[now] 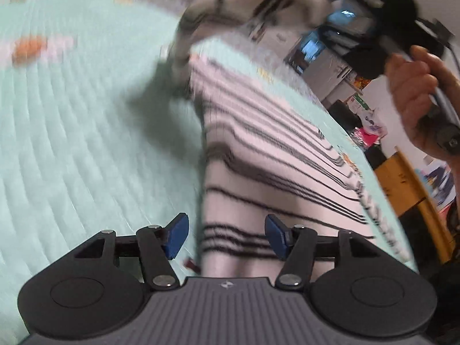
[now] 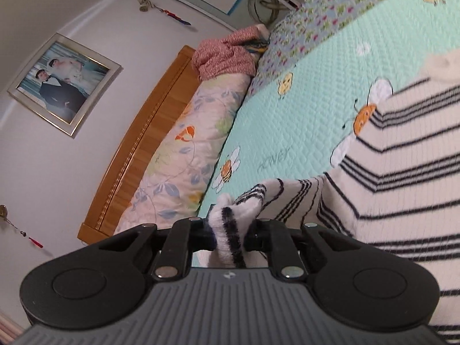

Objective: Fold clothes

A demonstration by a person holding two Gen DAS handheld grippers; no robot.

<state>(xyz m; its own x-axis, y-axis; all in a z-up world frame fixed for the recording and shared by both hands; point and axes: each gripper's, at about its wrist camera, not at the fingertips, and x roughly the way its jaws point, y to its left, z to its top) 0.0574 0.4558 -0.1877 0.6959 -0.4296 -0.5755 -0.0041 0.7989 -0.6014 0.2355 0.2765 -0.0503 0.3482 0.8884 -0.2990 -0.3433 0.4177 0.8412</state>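
Observation:
A white sweater with thin black stripes (image 1: 276, 155) lies spread on a mint quilted bedspread (image 1: 72, 143). My left gripper (image 1: 227, 235) hovers over its near hem, open, blue pads (image 1: 178, 234) apart and not touching the cloth. My right gripper (image 2: 230, 231) is shut on the sweater's sleeve cuff (image 2: 230, 224), which bunches between its jaws. The sleeve (image 2: 290, 197) runs from the cuff to the sweater body (image 2: 402, 172). In the blurred left wrist view that sleeve (image 1: 253, 8) hangs lifted above the bed, under a person's hand (image 1: 417, 95) holding the right gripper.
A floral bolster (image 2: 178, 161) and a wooden headboard (image 2: 143, 146) line the bed's edge, with a reddish garment (image 2: 224, 57) piled on the bolster. A framed photo (image 2: 63, 83) hangs on the wall. A wooden cabinet (image 1: 402, 184) and shelves stand beyond the bed's other side.

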